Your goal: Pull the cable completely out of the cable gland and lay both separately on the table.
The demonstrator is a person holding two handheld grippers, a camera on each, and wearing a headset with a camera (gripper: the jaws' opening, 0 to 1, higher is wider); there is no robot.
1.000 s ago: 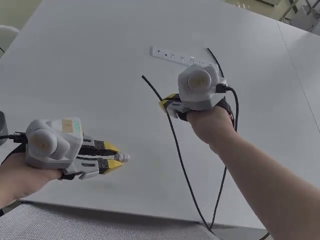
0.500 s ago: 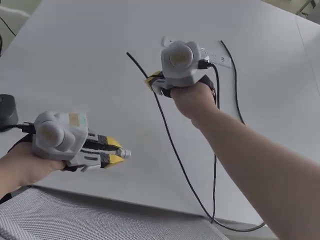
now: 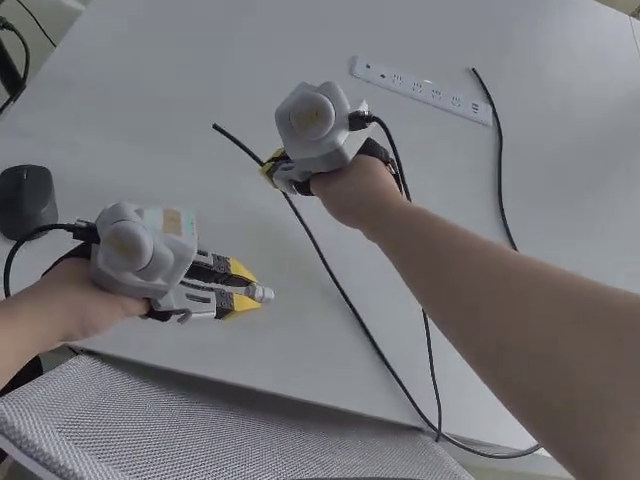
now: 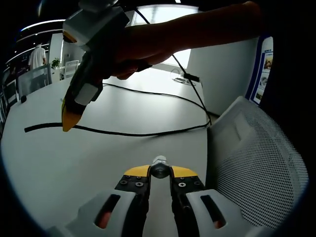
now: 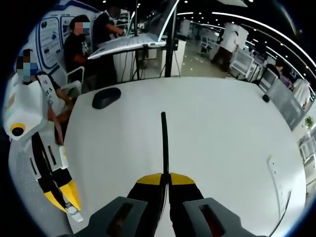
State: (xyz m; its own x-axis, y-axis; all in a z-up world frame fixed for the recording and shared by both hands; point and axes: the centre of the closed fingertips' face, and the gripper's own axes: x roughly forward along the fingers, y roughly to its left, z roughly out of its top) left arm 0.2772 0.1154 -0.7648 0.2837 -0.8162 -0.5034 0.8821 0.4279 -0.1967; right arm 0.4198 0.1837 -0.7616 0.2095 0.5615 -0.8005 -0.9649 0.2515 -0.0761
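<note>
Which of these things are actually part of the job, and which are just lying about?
In the job:
- cable, clamped in the right gripper
- cable gland, clamped in the left gripper

Lying about:
- power strip
- mouse
- mesh chair

A black cable (image 4: 138,133) runs across the white table (image 4: 69,163). On the near side of the cable, clear of it, the left gripper (image 4: 159,173) pinches a small grey cable gland (image 4: 159,167) between its yellow tips. Above the cable, a hand (image 4: 143,47) tilts the right gripper (image 4: 70,117) downward, and its tip seems to clamp the cable.
</note>
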